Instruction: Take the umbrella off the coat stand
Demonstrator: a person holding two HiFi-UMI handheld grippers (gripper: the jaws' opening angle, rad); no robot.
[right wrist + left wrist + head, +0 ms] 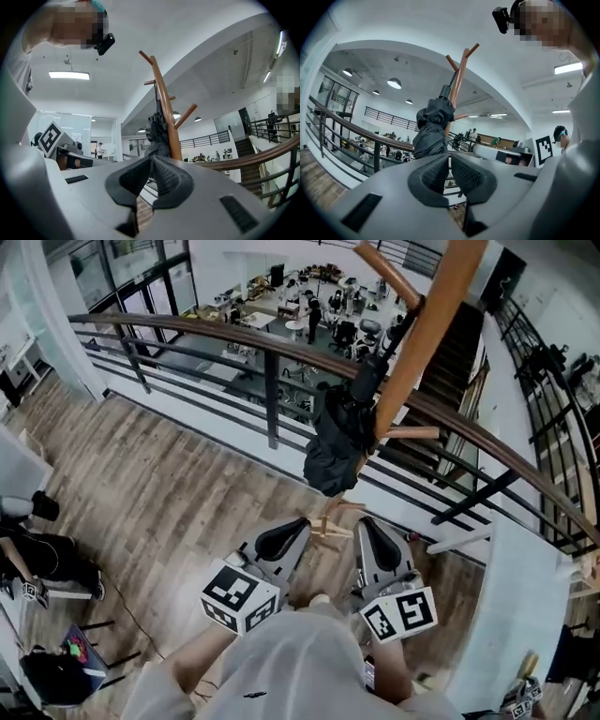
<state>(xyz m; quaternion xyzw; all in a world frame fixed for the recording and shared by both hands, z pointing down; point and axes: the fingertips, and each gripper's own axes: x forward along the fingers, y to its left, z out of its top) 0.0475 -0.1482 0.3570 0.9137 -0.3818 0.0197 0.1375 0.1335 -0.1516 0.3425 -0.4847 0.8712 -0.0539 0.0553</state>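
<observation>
A black folded umbrella (pixel 336 442) hangs on a peg of the tilted-looking wooden coat stand (pixel 424 329), just in front of the railing. Both grippers sit below it, side by side and apart from it. My left gripper (pixel 296 524) has its jaws together with nothing between them, and so does my right gripper (pixel 367 524). In the left gripper view the umbrella (pixel 431 126) hangs ahead, above the shut left gripper (pixel 449 158), against the stand's pole (pixel 457 79). In the right gripper view the umbrella (pixel 156 133) and stand (pixel 167 112) rise just beyond the shut right gripper (pixel 151 158).
A dark-railed balustrade with a wooden handrail (pixel 234 332) runs behind the stand, with an office floor far below. A staircase (pixel 459 352) descends at the right. A white panel (pixel 517 615) stands at the right. A seated person (pixel 37 554) and a bag (pixel 52 676) are at the left.
</observation>
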